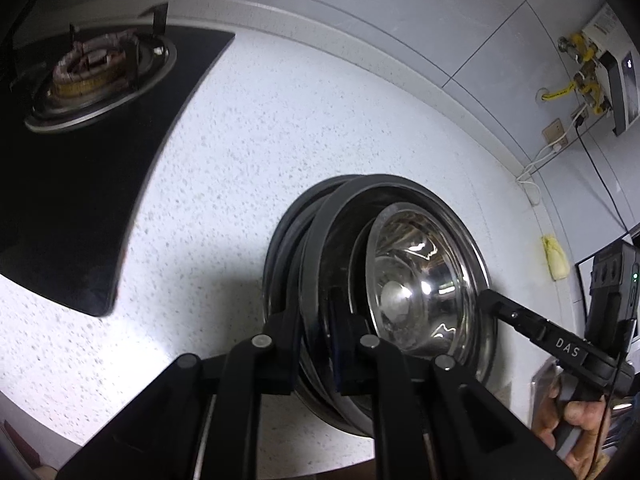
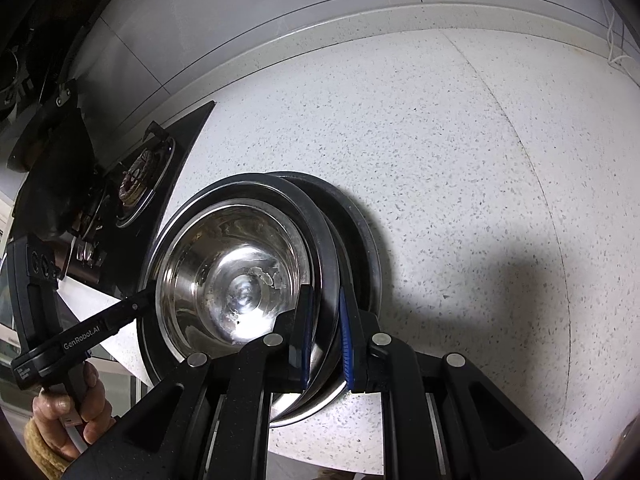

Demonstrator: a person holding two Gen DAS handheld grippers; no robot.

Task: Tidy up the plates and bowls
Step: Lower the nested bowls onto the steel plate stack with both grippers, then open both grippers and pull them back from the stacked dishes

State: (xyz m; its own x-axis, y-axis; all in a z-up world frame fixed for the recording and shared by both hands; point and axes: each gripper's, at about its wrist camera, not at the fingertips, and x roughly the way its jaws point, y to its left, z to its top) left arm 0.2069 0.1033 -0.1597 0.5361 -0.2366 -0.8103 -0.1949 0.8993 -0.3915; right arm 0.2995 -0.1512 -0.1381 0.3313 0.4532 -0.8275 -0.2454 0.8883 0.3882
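Both claws are on the same stack of dishes, one on each side of it. The left claw (image 1: pixel 320 344) is clamped onto the near rim of the steel plate (image 1: pixel 316 280), its two fingers pinched tight with the dark rim running up between them. Across the stack, the right claw (image 2: pixel 326 344) does the same on the opposite rim, blue pads pressed against the metal edge from both sides. Nested in the plate sits a shiny steel bowl (image 2: pixel 236 280), its polished bottom catching the light, a few pale smears near the centre. At least one more dark rim (image 2: pixel 360 240) shows behind the gripped one, so there are several pieces stacked, though how many I cannot tell. The stack appears tilted, and whether its bottom touches the desk I cannot tell. It sits over the white speckled desk (image 2: pixel 460 160), throwing a dark shadow (image 2: pixel 500 288) to one side. From the left wrist view the right claw's finger reaches in from the far side, a person's hand (image 1: pixel 576 424) wrapped round its handle. From the right wrist view the other hand (image 2: pixel 68 412) holds the left tool, a knitted cuff (image 2: pixel 44 452) at the wrist. Off to the side, a black glass hob (image 1: pixel 80 184) with a gas burner (image 1: pixel 96 76) lies flush in the desk, well apart from the stack. A grey tiled wall (image 1: pixel 400 20) runs behind.
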